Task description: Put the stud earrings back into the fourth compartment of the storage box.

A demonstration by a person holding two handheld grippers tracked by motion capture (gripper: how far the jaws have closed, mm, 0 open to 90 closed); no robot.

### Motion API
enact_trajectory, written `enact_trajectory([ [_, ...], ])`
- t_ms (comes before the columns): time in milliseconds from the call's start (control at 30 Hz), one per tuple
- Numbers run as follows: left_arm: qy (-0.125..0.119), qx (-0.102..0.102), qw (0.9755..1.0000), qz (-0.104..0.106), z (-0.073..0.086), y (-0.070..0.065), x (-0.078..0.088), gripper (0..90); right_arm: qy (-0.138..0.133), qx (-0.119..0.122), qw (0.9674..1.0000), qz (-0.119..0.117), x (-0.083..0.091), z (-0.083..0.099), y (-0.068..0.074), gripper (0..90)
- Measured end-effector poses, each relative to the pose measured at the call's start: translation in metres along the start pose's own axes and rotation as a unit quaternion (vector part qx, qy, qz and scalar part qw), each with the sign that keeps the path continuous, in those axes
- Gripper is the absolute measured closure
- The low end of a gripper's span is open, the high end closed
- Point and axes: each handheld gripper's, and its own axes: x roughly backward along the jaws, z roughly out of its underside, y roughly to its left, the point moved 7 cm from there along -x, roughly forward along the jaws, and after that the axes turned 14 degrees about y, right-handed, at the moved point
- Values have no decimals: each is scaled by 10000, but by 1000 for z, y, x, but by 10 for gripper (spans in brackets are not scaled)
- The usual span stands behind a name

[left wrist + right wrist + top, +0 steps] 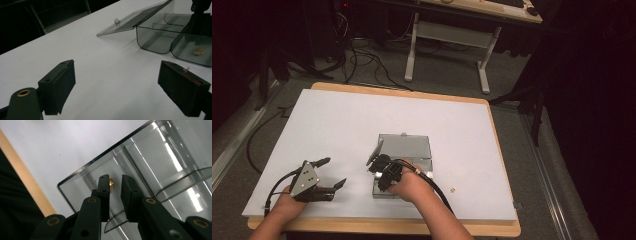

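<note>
A smoky clear plastic box (422, 162) with several compartments lies on the white table, its lid (404, 145) swung open at the far side. My right gripper (381, 184) points down into the box's near left compartment. In the right gripper view its jaws (116, 181) stand a little apart, and a small gold ring-shaped piece (111, 182) rests against the left pad with a gap to the right pad. The left gripper (332, 173) rests on the table left of the box, wide open, nothing between its pads (120, 72). Another small gold piece (199, 51) lies in a compartment.
A tiny pale piece (453, 189) lies loose on the table right of the box. The table's wooden edge (27, 182) runs close to the box's near corner. Cables and a desk frame (447, 35) stand on the floor beyond the table.
</note>
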Motion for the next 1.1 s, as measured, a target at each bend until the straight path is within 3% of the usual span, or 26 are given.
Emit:
enact_trajectory([
  [200, -7, -16, 10000, -34, 0, 0, 0, 150, -250, -107, 9996, 39, 20, 10, -4, 742],
  [333, 3, 13, 10000, -19, 0, 0, 0, 150, -134, -123, 9996, 218, 30, 28, -10, 703],
  [567, -5, 15, 10000, -39, 0, 0, 0, 150, -229, -659, 9972, 282, 46, 69, -34, 691],
  [700, 9, 27, 10000, -28, 0, 0, 0, 150, -256, -900, 9950, 358, 48, 93, -48, 673],
  [767, 20, 21, 10000, -29, 0, 0, 0, 149, -290, -1149, 9924, 321, 48, 103, -52, 674],
  [1100, 27, 37, 10000, -16, 0, 0, -1, 150, -567, -1586, 9853, 273, 37, 147, -79, 668],
])
